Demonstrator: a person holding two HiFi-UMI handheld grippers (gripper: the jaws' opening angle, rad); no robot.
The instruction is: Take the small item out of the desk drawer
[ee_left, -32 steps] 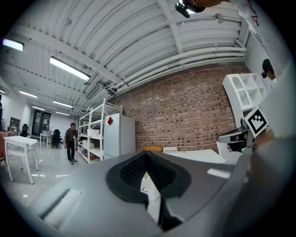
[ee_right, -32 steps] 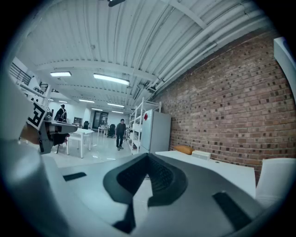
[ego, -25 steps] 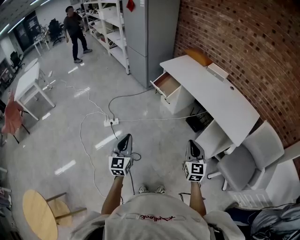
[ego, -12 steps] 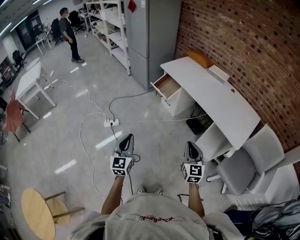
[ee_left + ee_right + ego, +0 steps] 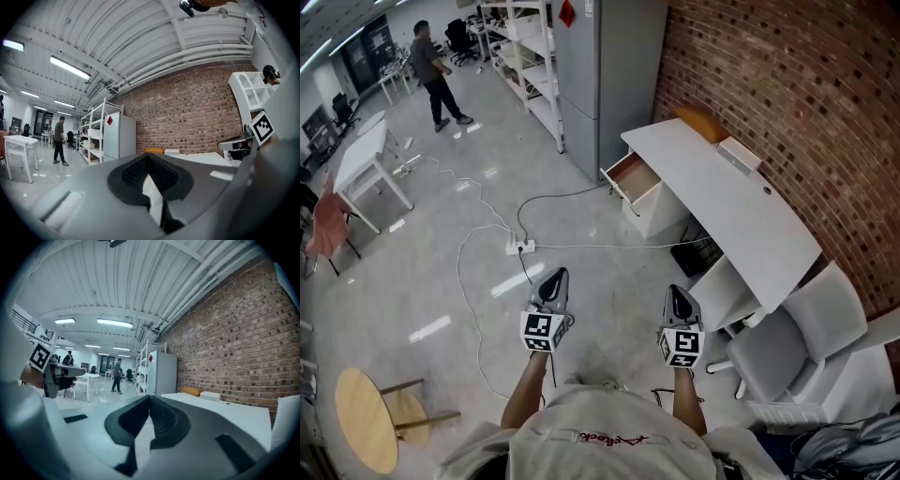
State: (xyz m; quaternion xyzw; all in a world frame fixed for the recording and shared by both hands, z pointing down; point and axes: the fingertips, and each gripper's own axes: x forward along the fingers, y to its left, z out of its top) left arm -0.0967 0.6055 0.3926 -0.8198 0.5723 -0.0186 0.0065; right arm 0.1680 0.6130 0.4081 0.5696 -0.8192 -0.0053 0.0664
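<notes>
In the head view, far left, one round wooden table [image 5: 364, 433] stands at the lower edge and one white table [image 5: 358, 167] higher up, well apart from it. One person [image 5: 428, 71] stands far off on the grey floor [image 5: 422, 281] near the white shelving [image 5: 523, 52]. White cables trail over the floor to a single power strip [image 5: 520, 247]. Two grippers are held out low over the floor, side by side but apart. The left gripper [image 5: 555, 276] has its jaws brought together at the tips with nothing between them. The right gripper [image 5: 675, 292] is likewise closed and holds nothing. Beyond them, one tall grey cabinet [image 5: 605, 75] stands against the brick wall [image 5: 787, 84]. Just beside it, the desk drawer [image 5: 632, 174] is pulled open under the near end of the long white desk [image 5: 722, 202], well ahead of both grippers. Its inside shows a brown bottom, but the small item is too small to make out from here. Two things lie on the desk top by the wall: an orange object [image 5: 699, 120] and a white box [image 5: 739, 154]. At the far right, a grey chair [image 5: 787, 333] stands at the desk.
</notes>
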